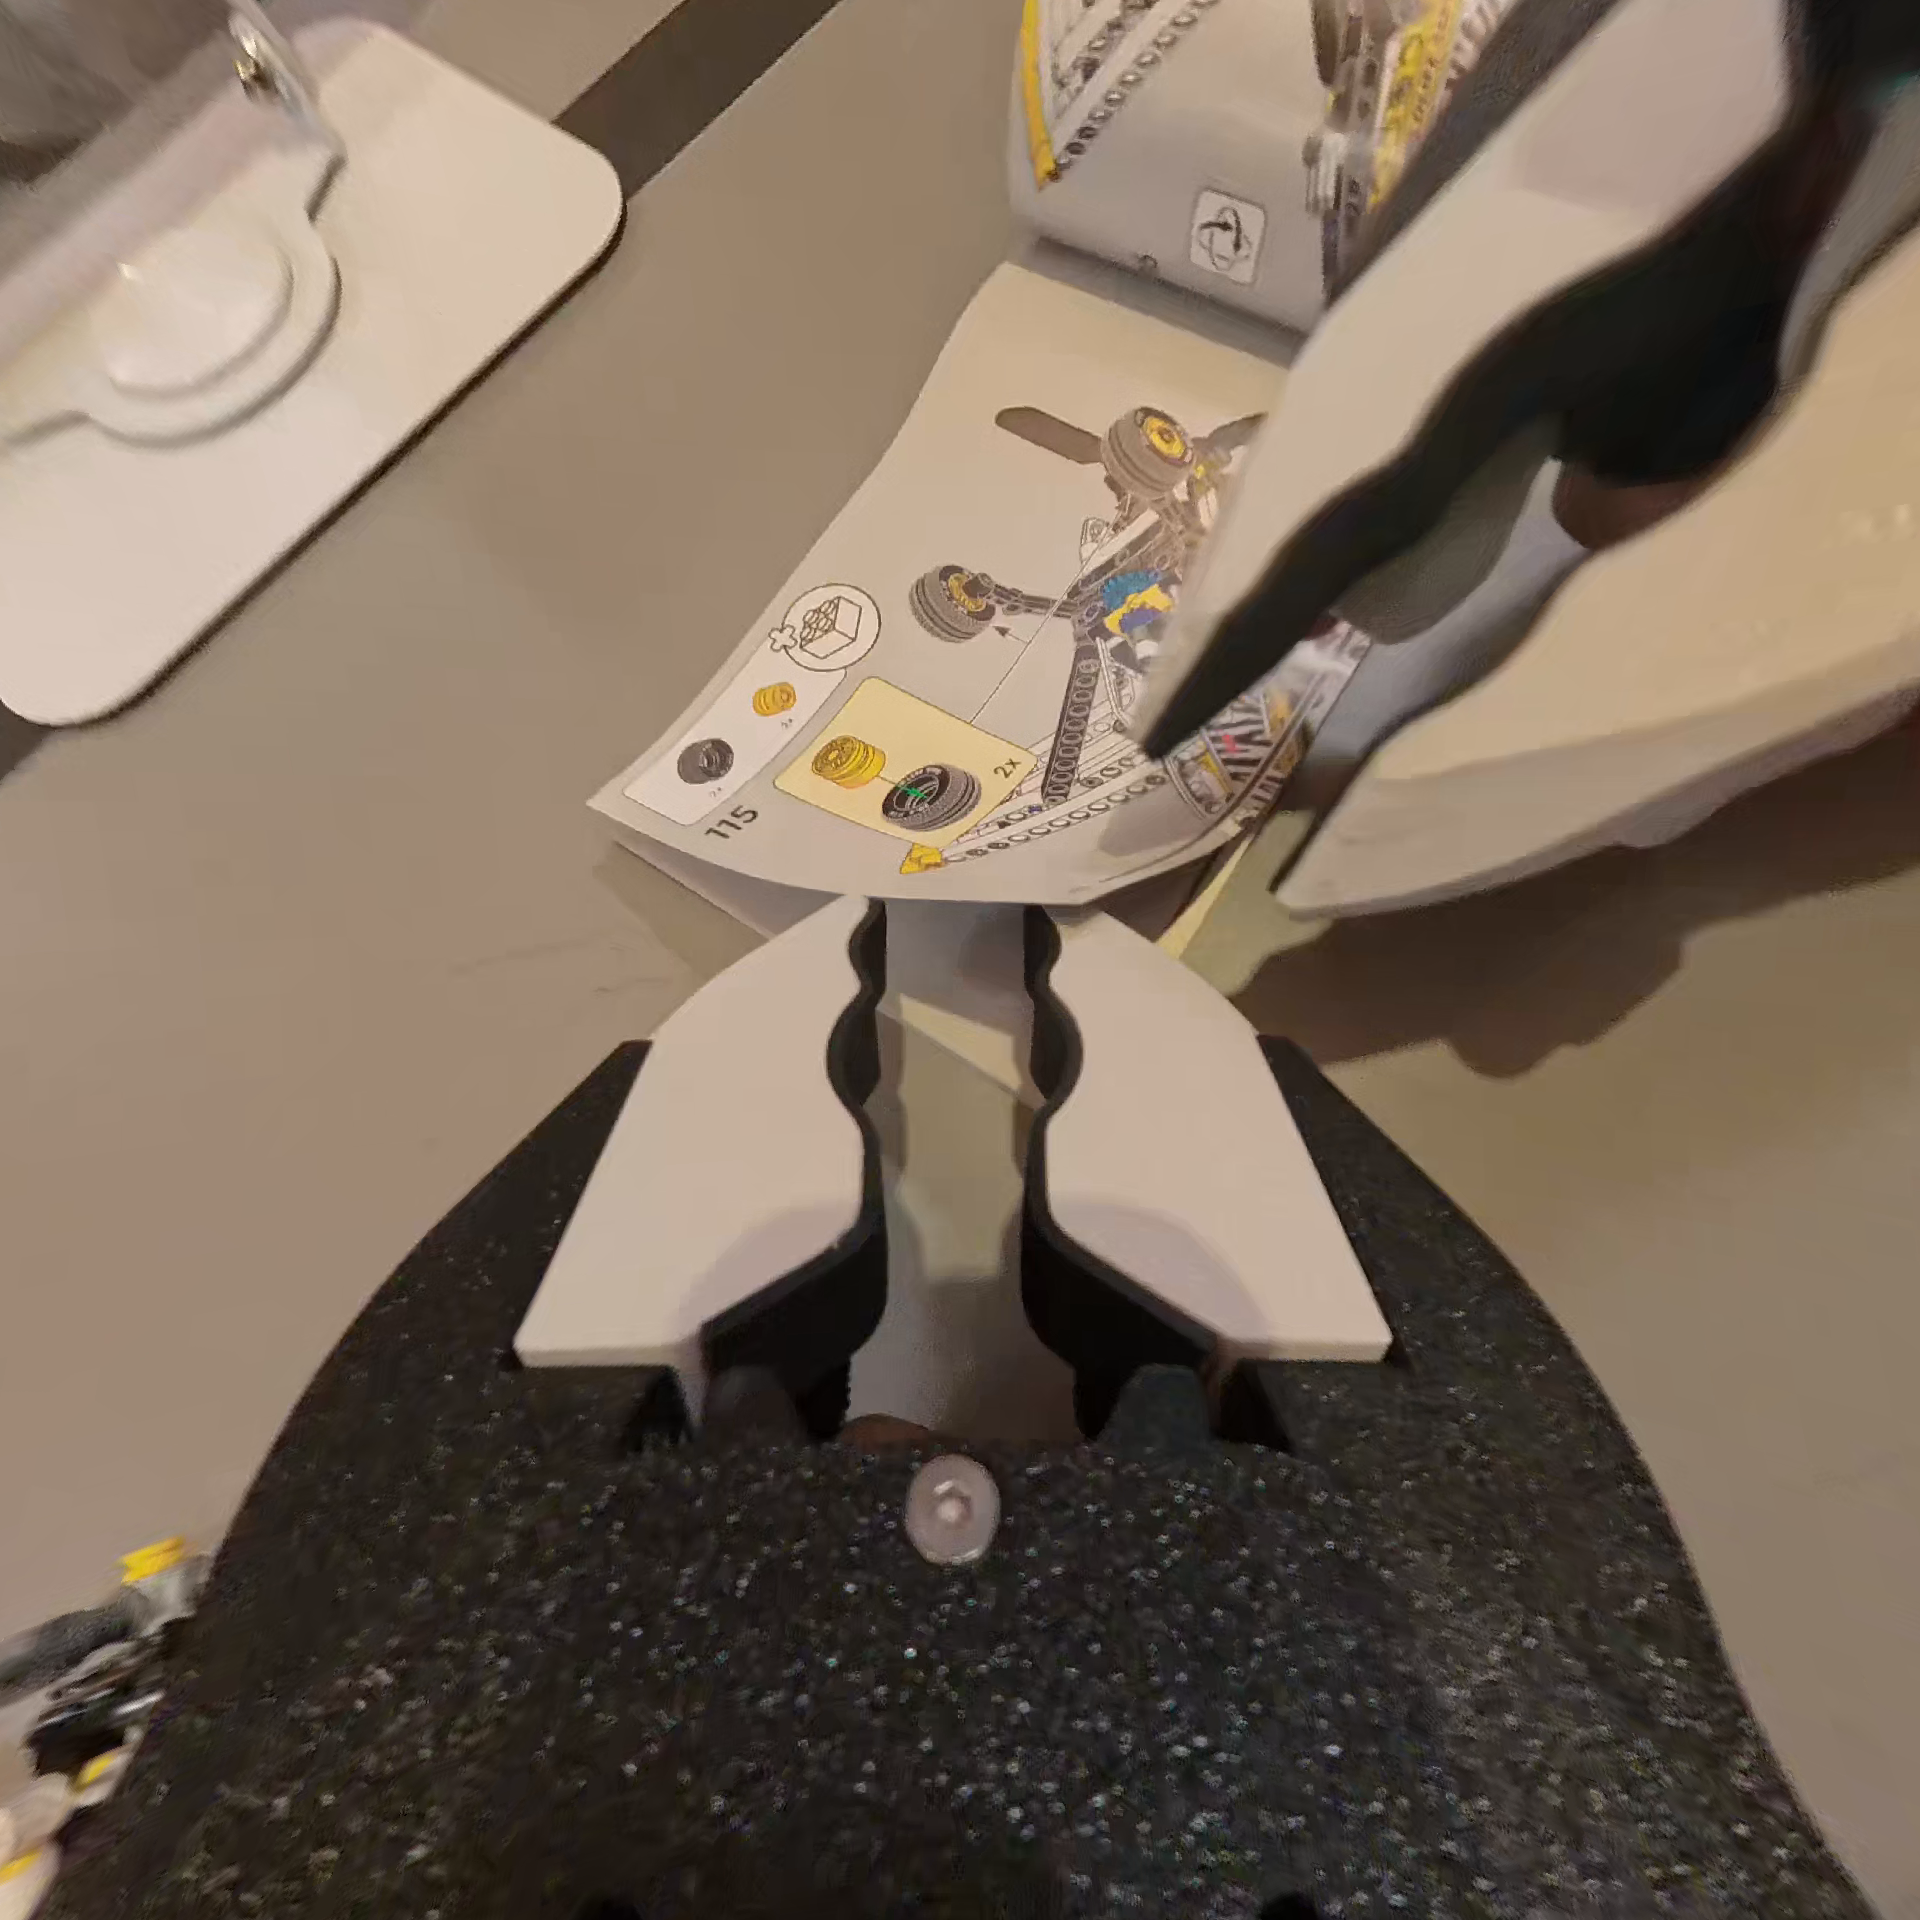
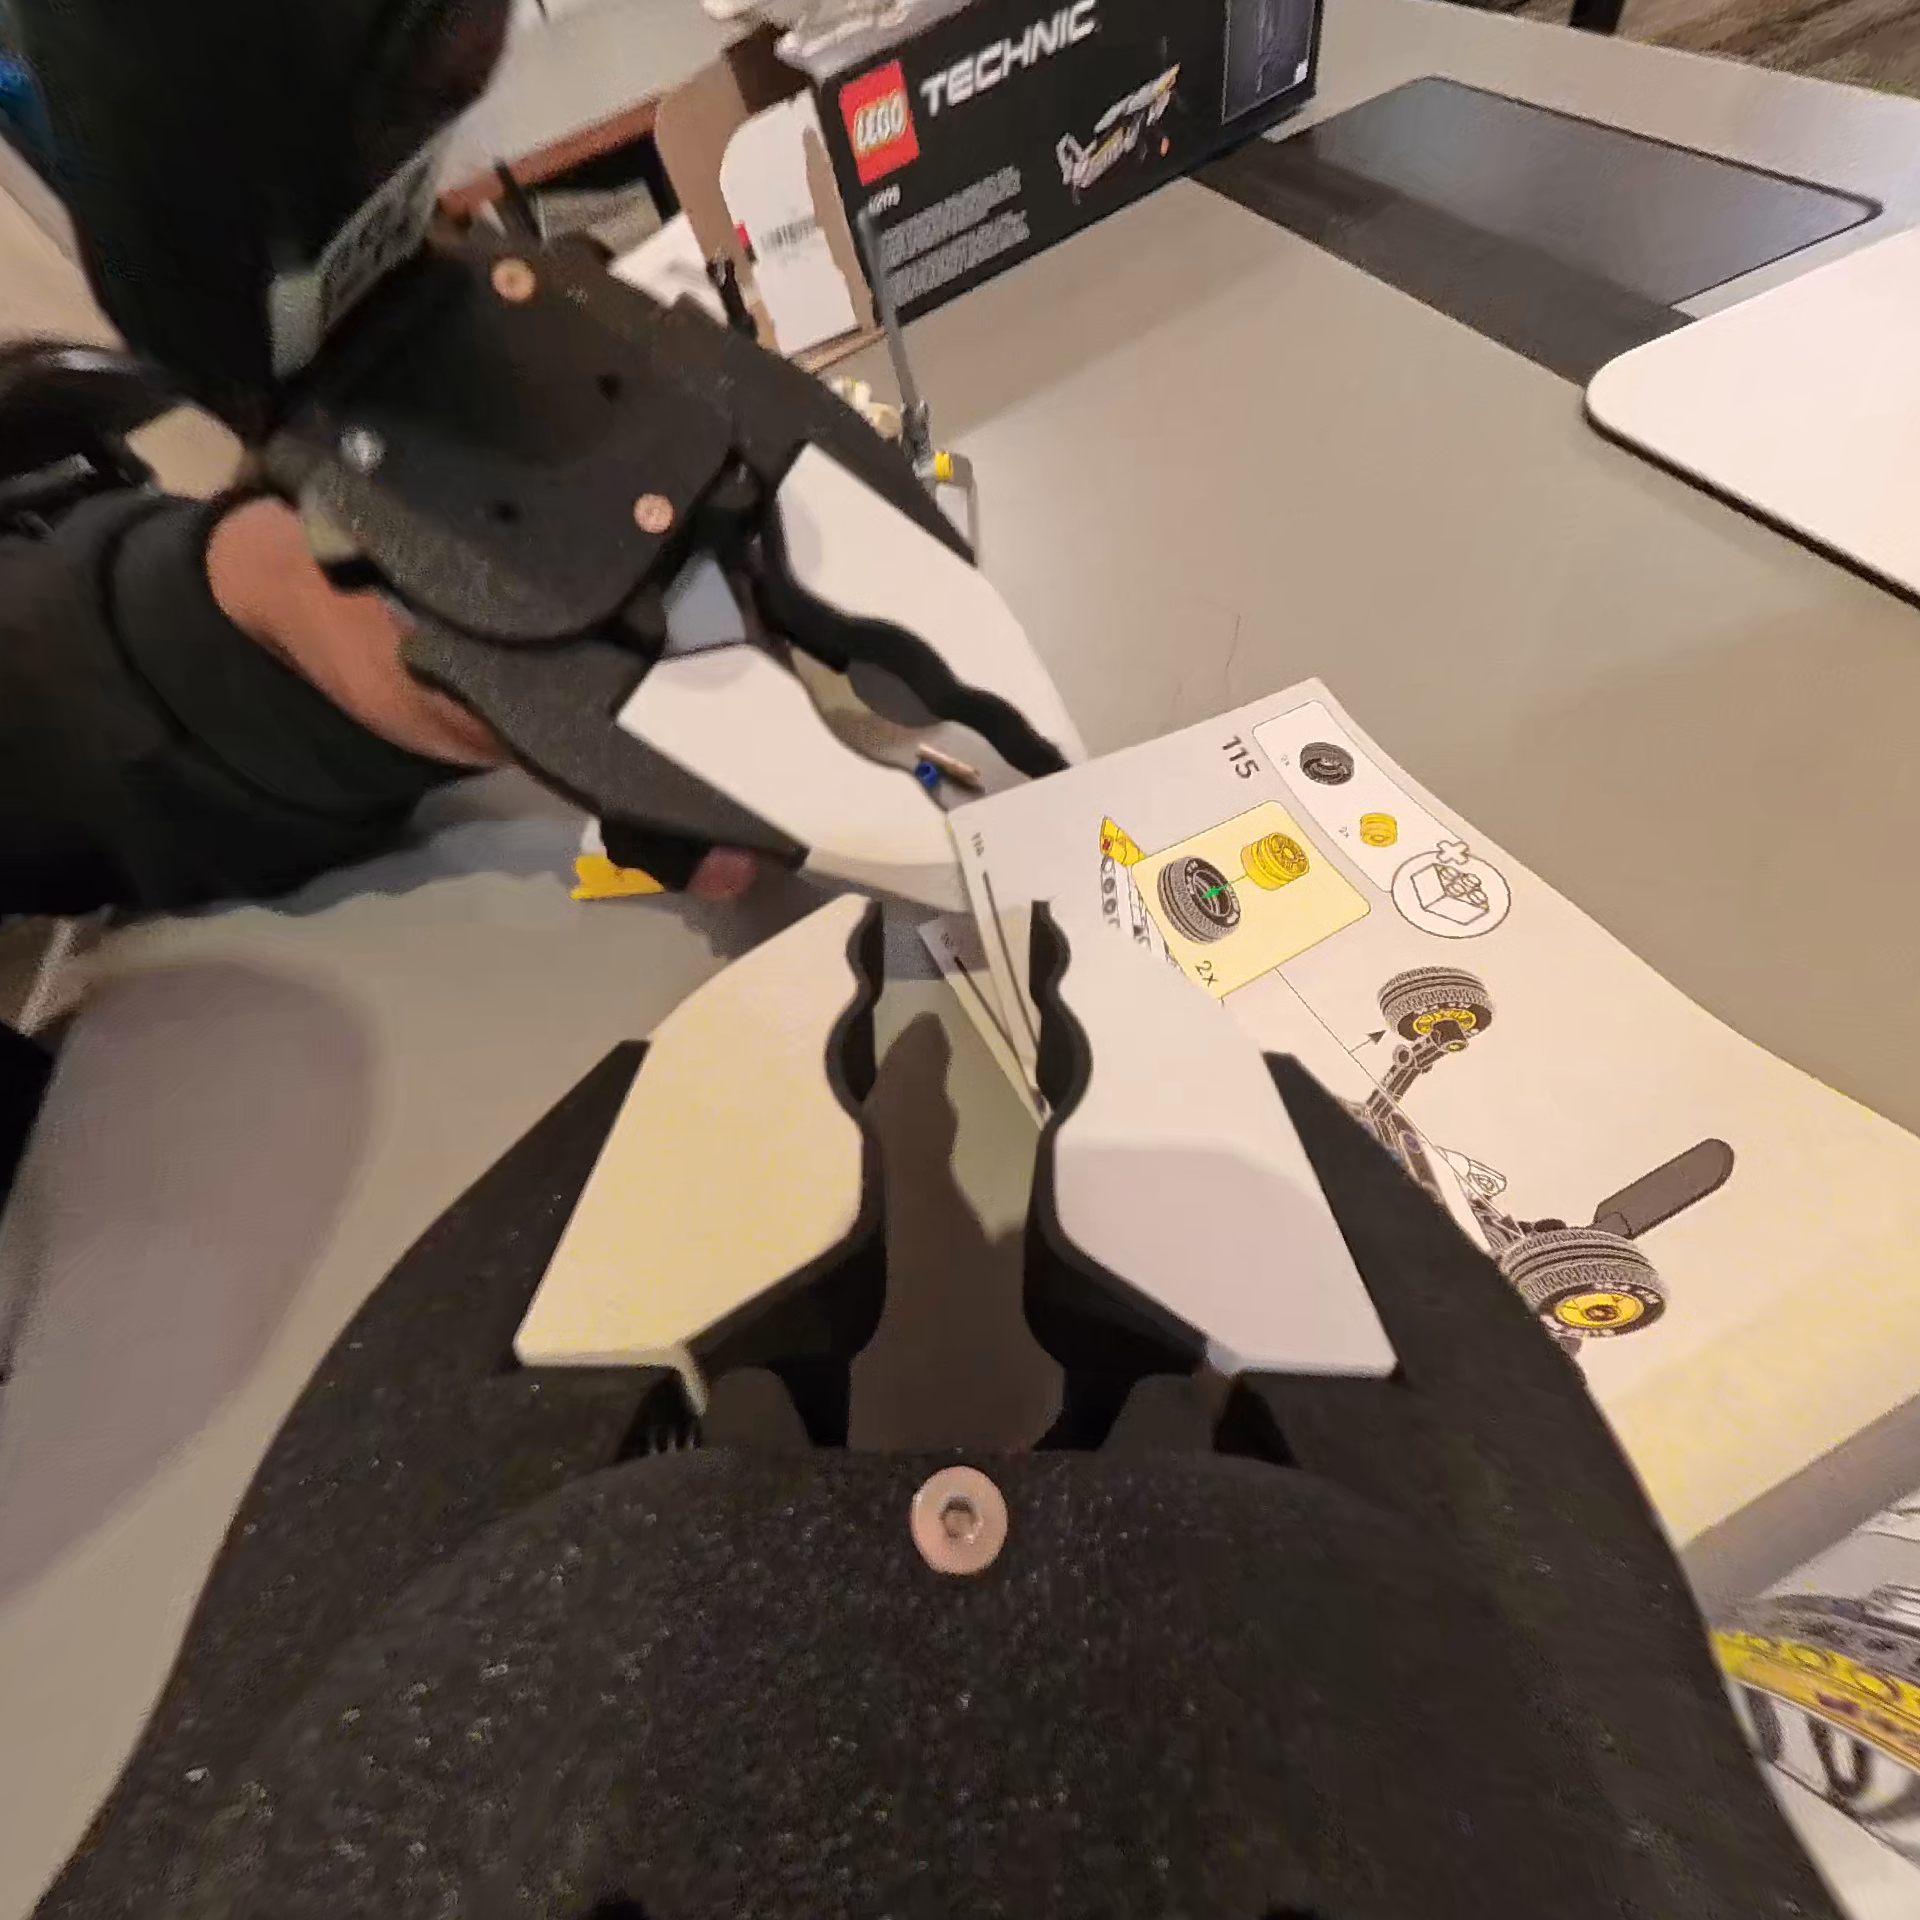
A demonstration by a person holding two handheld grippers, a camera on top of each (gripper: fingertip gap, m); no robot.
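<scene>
Left wrist view: left gripper (image 1: 956,925) jaws parted, empty, at the near edge of the open instruction booklet (image 1: 935,665) on the grey table (image 1: 364,935); right gripper (image 2: 956,935) also parted, booklet's page edges between its pads.

- Your right claw (image 1: 1236,727) is smeared with motion blur in the left wrist view, and the frame's top and right edges cut off its body.
- It covers the right part of the booklet (image 1: 935,665), so the drawing there is hidden.
- The pile of parts (image 1: 83,1704) at the lower left is blurred and cut by the edge; you cannot tell the pieces apart.
- The clear object (image 1: 197,281) on the white mat (image 1: 468,208) is blurred.
- In the right wrist view, your left claw (image 2: 997,790) hides its own tips behind the booklet's corner.
- The yellow piece (image 2: 613,881) is half hidden under your hand (image 2: 312,634).
- The box (image 2: 1039,135) runs off the top.
</scene>
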